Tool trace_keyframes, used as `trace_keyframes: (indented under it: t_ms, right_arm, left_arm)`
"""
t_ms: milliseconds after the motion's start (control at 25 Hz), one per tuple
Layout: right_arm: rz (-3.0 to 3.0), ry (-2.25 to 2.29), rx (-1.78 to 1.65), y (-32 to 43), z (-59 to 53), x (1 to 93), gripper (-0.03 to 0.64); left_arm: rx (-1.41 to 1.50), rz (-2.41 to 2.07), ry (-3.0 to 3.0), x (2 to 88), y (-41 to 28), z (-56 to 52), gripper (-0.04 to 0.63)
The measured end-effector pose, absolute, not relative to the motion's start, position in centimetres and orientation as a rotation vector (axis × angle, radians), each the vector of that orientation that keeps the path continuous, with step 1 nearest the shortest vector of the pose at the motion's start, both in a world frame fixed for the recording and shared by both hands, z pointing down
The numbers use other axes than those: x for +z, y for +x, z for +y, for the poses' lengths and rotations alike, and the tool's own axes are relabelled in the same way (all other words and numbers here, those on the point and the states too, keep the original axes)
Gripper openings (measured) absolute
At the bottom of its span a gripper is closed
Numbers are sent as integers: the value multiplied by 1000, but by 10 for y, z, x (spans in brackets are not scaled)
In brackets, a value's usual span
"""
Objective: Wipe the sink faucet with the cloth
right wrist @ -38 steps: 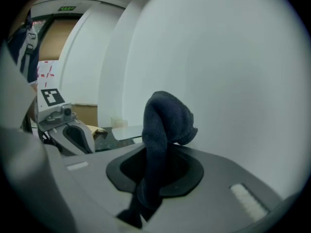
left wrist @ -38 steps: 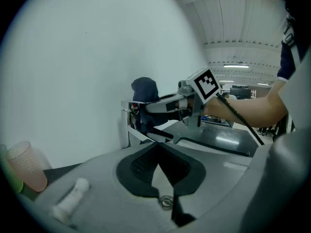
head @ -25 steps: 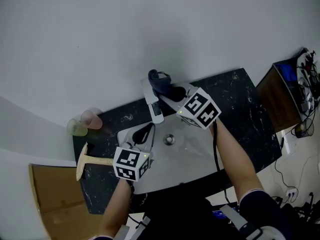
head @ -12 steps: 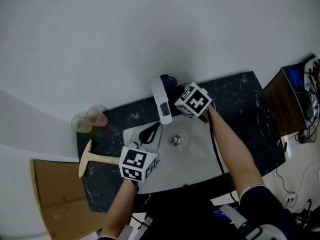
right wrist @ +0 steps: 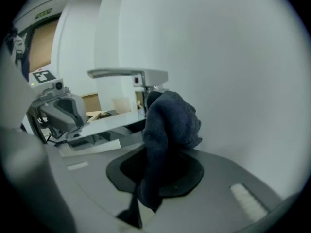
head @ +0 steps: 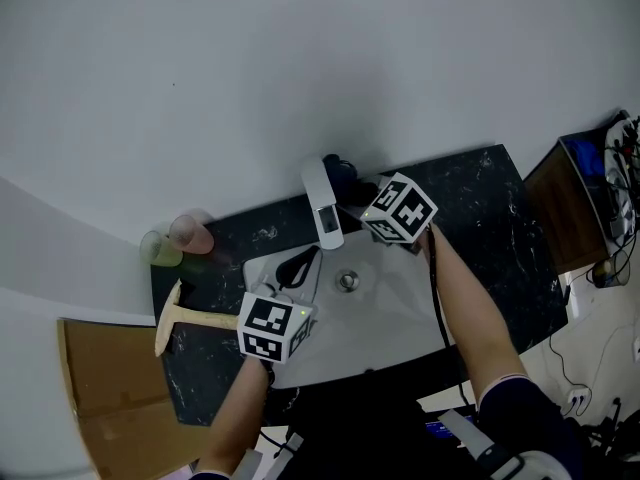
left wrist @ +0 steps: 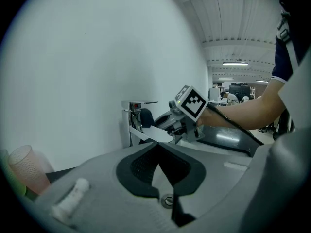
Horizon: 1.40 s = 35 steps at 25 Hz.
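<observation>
In the head view, your left tool sits over the near left part of the sink, left of the drain, and touches nothing. Your right tool reaches to the far edge of the sink, where the dark cloth is bunched just right of the faucet, at its base by the wall. The spout points toward you over the basin. On the dark desk, at the far left, a pink cup and a green cup stand side by side, and a wooden handle lies nearer you on the left. In the left gripper view, your left tool has its jaws pressed together with nothing between them. It points across the basin toward the faucet, with the right tool just right of the spout and the pink cup at the left edge. In the right gripper view, your right tool is pinching the cloth. The fabric rises out of the jaws in a thick fold that stands against the wall and covers the faucet's base, while the spout juts out to the left above it. The left tool shows further left, well apart from the cloth.
</observation>
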State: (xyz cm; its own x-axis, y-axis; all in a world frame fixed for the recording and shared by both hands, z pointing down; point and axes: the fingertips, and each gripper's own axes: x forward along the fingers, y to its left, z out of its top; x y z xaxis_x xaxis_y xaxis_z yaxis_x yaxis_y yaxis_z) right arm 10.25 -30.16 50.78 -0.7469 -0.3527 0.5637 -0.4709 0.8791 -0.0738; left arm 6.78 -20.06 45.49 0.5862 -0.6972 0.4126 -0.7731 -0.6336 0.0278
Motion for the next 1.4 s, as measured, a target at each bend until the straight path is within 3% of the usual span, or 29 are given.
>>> trace_keyframes:
  t_ms: [360,1080,1400]
  right_arm:
    - [-2511,527,22,105,-249,470,60]
    - [-2448,502,49,82,-152,468,61]
    - [-2458,509,56,60,-147,463,61]
  left_arm:
    - [583,-1206,2613,457,70,-202,2]
    - [556,-1115,2668,458,74,-201,3]
    - [476,-1116,2651,454,43,-183,3]
